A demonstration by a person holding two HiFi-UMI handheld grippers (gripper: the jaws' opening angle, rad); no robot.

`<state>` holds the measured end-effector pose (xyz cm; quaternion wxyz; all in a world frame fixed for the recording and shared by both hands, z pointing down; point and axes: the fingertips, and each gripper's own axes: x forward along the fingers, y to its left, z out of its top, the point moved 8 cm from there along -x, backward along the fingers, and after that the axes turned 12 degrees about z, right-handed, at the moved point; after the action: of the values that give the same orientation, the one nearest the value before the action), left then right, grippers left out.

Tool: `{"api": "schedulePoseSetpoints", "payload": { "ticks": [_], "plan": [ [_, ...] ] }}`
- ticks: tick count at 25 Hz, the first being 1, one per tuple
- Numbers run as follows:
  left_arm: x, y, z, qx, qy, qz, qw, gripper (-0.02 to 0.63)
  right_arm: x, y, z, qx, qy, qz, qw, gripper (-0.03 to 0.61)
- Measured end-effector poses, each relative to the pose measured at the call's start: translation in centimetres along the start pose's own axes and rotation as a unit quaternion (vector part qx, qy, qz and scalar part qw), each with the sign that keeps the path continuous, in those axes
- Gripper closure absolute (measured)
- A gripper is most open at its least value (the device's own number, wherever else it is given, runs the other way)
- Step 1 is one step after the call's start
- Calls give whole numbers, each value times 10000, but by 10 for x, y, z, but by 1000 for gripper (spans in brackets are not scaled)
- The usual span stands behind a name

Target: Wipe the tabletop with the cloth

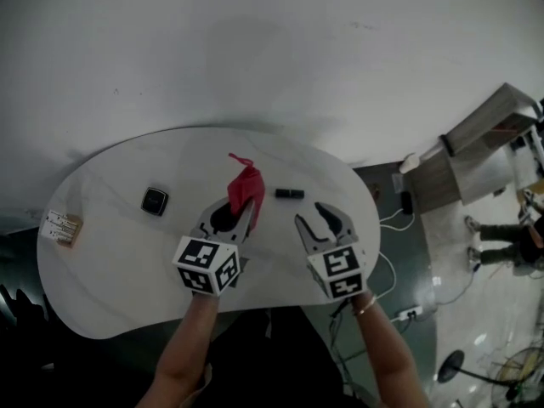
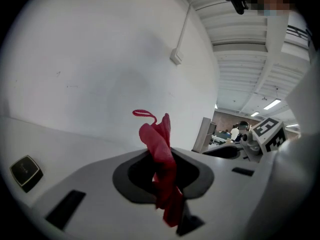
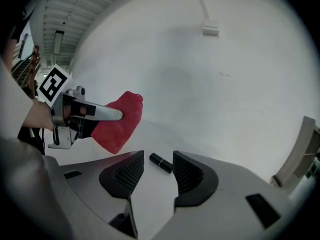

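Soft, even light is thrown from ceiling strips [image 2: 273, 104]; edges are bent fisheye-style and vignetted black, and faint shadows are cast on the wall [image 1: 255, 49].

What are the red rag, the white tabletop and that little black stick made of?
The red rag looks like soft matte fabric: it crumples into folds and has a thin loop. The tabletop is smooth, plain white, perhaps laminate or painted board. The black stick looks hard and glossy, probably plastic, with a pale ring.
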<state>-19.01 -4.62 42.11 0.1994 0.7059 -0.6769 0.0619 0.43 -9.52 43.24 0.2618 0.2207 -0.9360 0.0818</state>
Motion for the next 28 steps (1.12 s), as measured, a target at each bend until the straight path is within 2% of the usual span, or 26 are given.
{"api": "schedulePoseSetpoints", "payload": {
  "ticks": [5, 9, 13, 19, 28],
  "plan": [
    [26, 5, -2, -166, 149, 276, 9994, 549, 29, -34, 1, -522, 411, 407, 9970, 417],
    [39, 5, -6, -291, 265, 498, 9980, 549, 50, -49, -3, -946, 763, 948, 9880, 417],
    [46, 6, -9, -358, 332, 681, 9965, 549, 69, -56, -9, -1407, 1076, 1434, 9737, 417],
    [47, 8, -12, -463, 360, 910, 9941, 549, 92, -55, -16, -2039, 1436, 2131, 9447, 417],
    [43, 15, -11, -558, 325, 1110, 9917, 549, 109, -59, -15, -2155, 1979, 2624, 9195, 423]
  ]
}}
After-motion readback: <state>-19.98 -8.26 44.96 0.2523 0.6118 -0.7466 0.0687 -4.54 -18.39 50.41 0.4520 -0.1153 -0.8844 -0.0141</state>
